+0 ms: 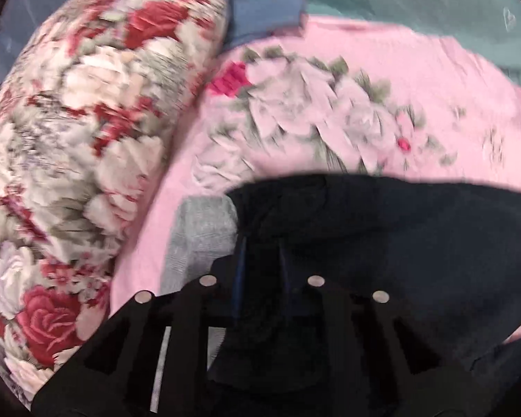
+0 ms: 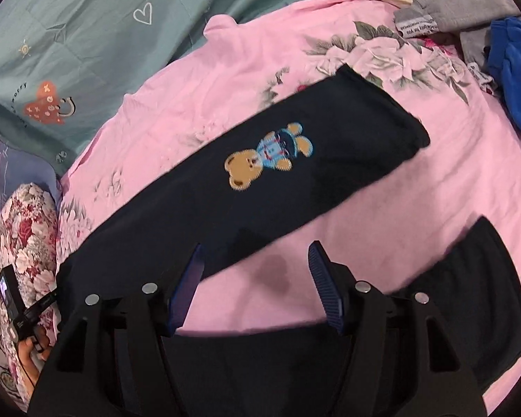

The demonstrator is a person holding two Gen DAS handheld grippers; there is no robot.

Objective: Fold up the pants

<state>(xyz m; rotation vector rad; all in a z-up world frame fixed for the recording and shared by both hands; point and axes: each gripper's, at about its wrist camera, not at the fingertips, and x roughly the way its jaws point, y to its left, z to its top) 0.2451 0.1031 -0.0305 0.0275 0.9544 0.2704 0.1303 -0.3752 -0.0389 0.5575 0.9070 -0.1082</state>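
Apparently left gripper point(image 1: 260, 260) pinching pants point(image 2: 295, 180) edge | right gripper point(image 2: 257, 278) jaws apart

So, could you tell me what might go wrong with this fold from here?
1. The left gripper pinches dark pants fabric bunched near the floral pillow; pulling could drag it in crooked.
2. The right gripper is open, holding nothing, so the two legs may shift apart unevenly.

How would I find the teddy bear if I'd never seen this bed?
Start at the big pink flowered bedsheet. Across it lies one long leg of the dark navy pants. Halfway along that leg sits the small tan embroidered teddy bear in blue overalls, the only picture on the plain dark cloth.
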